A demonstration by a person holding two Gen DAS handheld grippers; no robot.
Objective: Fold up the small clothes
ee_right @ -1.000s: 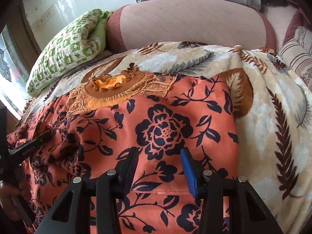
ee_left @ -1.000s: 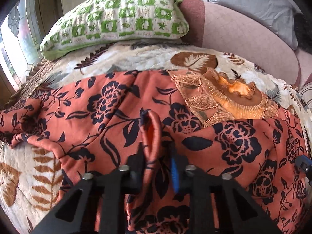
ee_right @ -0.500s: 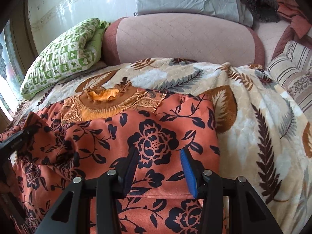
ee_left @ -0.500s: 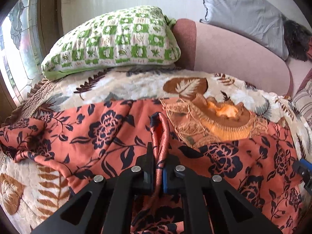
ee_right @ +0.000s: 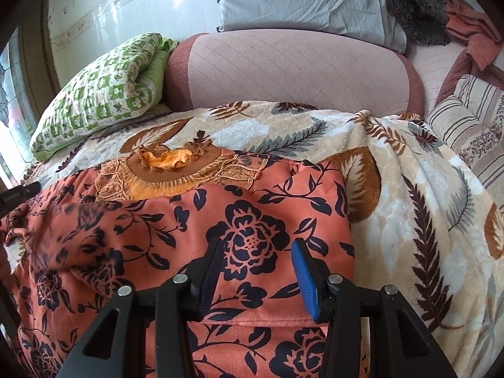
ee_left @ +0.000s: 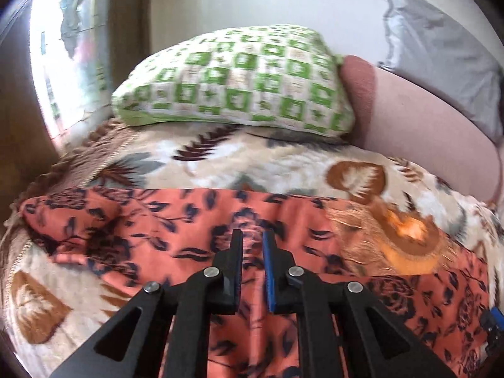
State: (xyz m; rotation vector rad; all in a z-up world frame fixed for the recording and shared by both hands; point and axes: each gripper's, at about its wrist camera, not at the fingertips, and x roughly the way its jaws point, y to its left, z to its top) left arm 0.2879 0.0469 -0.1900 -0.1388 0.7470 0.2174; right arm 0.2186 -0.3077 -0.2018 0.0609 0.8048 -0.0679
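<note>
An orange garment with dark blue flowers (ee_right: pixel 252 239) and a gold embroidered neckline (ee_right: pixel 176 173) lies spread on a leaf-patterned blanket (ee_right: pixel 425 208). It also shows in the left wrist view (ee_left: pixel 163 239). My left gripper (ee_left: pixel 253 245) hovers over the garment's left part with its jaws a narrow gap apart and nothing between them; this view is motion-blurred. My right gripper (ee_right: pixel 256 252) is open and empty above the garment's right part, near its right edge.
A green-and-white checked pillow (ee_left: pixel 239 78) lies at the back left. A pink quilted bolster (ee_right: pixel 296 69) runs along the back with a grey pillow (ee_right: pixel 302 0) behind it. A striped cushion (ee_right: pixel 472 126) sits at the right. A window (ee_left: pixel 63 63) is at the far left.
My left gripper has let go of the fabric fold it pinched and its jaws have parted a little; the fold has dropped flat. The left view has tilted up. My right gripper stayed open.
</note>
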